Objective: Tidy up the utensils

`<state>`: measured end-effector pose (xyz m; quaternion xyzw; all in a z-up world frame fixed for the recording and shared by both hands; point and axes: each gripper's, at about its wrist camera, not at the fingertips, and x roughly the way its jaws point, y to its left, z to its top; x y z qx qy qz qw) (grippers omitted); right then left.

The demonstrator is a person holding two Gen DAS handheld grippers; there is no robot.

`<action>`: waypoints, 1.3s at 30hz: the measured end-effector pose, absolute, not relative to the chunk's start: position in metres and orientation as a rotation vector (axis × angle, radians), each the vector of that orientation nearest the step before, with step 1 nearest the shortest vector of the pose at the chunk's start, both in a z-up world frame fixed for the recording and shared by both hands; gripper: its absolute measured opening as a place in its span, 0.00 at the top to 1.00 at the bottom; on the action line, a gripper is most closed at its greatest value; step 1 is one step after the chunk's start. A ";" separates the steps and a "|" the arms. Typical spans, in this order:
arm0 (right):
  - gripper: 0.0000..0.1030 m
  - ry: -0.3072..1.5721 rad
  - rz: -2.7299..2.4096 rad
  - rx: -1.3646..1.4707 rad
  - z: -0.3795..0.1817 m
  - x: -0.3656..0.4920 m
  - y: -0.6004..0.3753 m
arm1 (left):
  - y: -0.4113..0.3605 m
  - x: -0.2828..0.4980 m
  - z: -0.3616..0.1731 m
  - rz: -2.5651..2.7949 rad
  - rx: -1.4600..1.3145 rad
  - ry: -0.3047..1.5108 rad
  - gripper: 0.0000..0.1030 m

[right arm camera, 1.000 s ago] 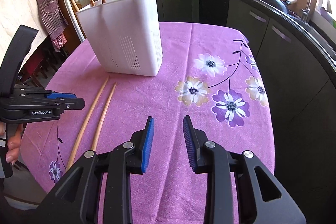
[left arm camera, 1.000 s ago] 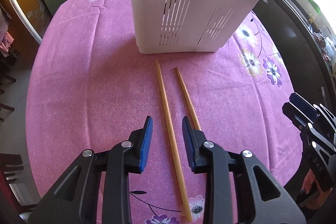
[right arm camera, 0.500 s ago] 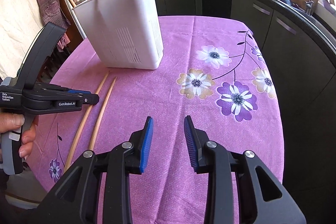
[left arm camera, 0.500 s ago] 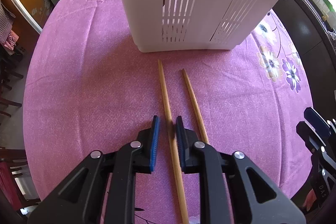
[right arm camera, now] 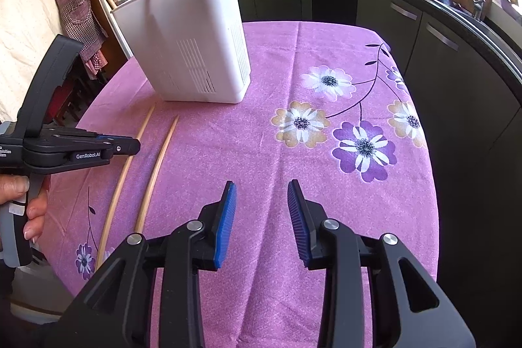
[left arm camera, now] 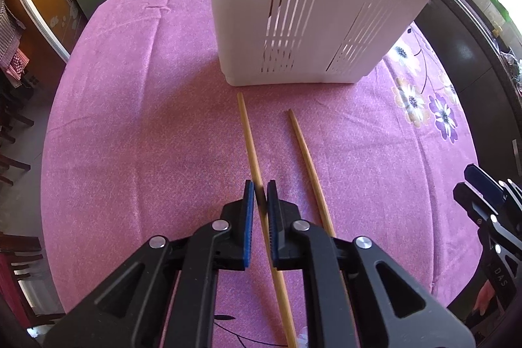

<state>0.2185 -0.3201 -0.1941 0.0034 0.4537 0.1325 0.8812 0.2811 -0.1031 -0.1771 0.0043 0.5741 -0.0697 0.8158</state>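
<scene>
The left gripper (left arm camera: 259, 189) was clamped on the left chopstick (left arm camera: 249, 136), its blue pads closed against the shaft near mid-length. The right chopstick (left arm camera: 306, 158) lay just beside it on the pink tablecloth (left arm camera: 130, 119), apart from the jaws. Both tips pointed at the white holder (left arm camera: 310, 5), not touching it. The right gripper (right arm camera: 261, 194) was held apart over the cloth, gripping nothing.
</scene>
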 end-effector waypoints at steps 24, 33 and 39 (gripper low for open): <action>0.64 0.952 0.311 -0.074 -0.183 0.217 -0.282 | -0.074 0.207 -0.081 -0.208 -0.003 0.980 0.94; 0.64 0.956 0.314 -0.078 -0.184 0.215 -0.283 | -0.090 0.273 -0.156 -0.182 -0.063 1.237 0.80; 0.64 0.959 0.303 -0.048 -0.188 0.216 -0.299 | -0.109 0.303 -0.174 -0.132 -0.024 1.291 0.80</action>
